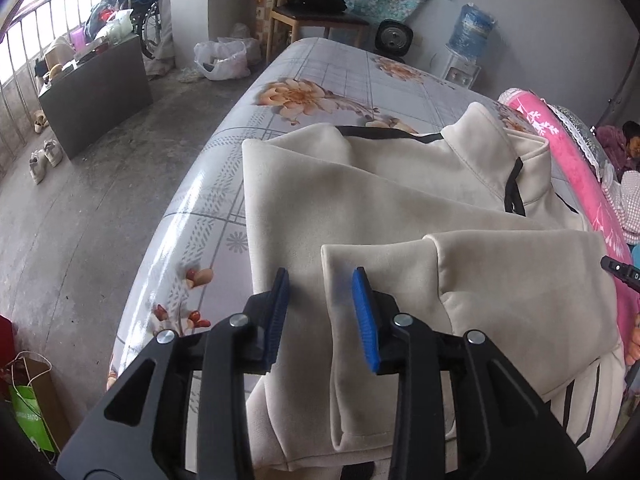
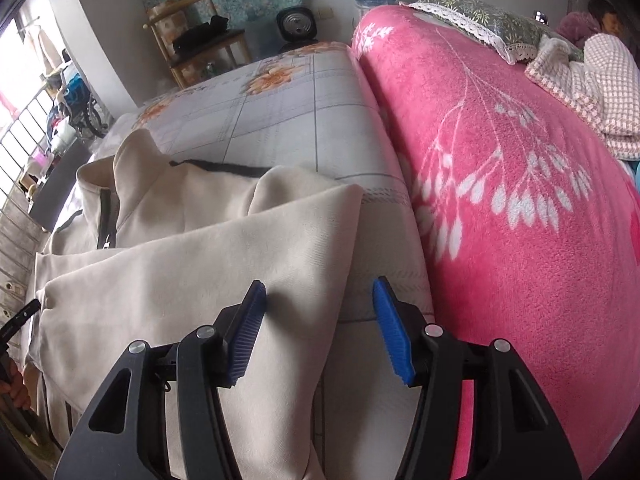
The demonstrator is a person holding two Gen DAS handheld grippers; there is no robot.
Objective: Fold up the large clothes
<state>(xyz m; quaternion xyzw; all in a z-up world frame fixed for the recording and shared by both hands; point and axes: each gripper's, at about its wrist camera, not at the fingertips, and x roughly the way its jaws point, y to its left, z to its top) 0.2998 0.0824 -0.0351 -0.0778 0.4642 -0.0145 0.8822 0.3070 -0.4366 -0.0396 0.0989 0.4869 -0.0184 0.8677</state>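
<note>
**A:** Start big: the bed [image 1: 328, 76] with its grey grid-and-flower sheet fills the middle of the left wrist view, running away to the far wall.

**B:** And along its right side lies the pink blanket [image 2: 520, 200] with white leaf sprays, bulging high in the right wrist view. A checked white blanket [image 2: 592, 92] and a lace-edged pillow [image 2: 472, 20] sit at its far right end.

**A:** Now the task's thing: the cream jacket [image 1: 360, 200] lies flat on the near half of the bed, collar at the far end, black zip and trim showing. One sleeve [image 1: 500, 280] is folded across the body, its cuff end toward the left.

**B:** From the right side, the jacket's right edge lies just beside the pink blanket, with a strip of sheet between them.

**A:** The left gripper [image 1: 322, 284]: blue pads apart, a moderate gap, hanging over the folded sleeve's cuff edge. Nothing pinched there.

**B:** The right gripper [image 2: 320, 296] stands wider, one pad over the cream cloth, the other over bare sheet. The jacket's edge runs between them, but the pads don't press it.

**A:** Smaller items at the far end: a wooden chair [image 1: 308, 12], a black fan [image 1: 394, 38], a water dispenser [image 1: 468, 44].

**B:** On the floor at the left, a dark cabinet [image 1: 96, 92] and pale shoes [image 1: 44, 156].
</note>
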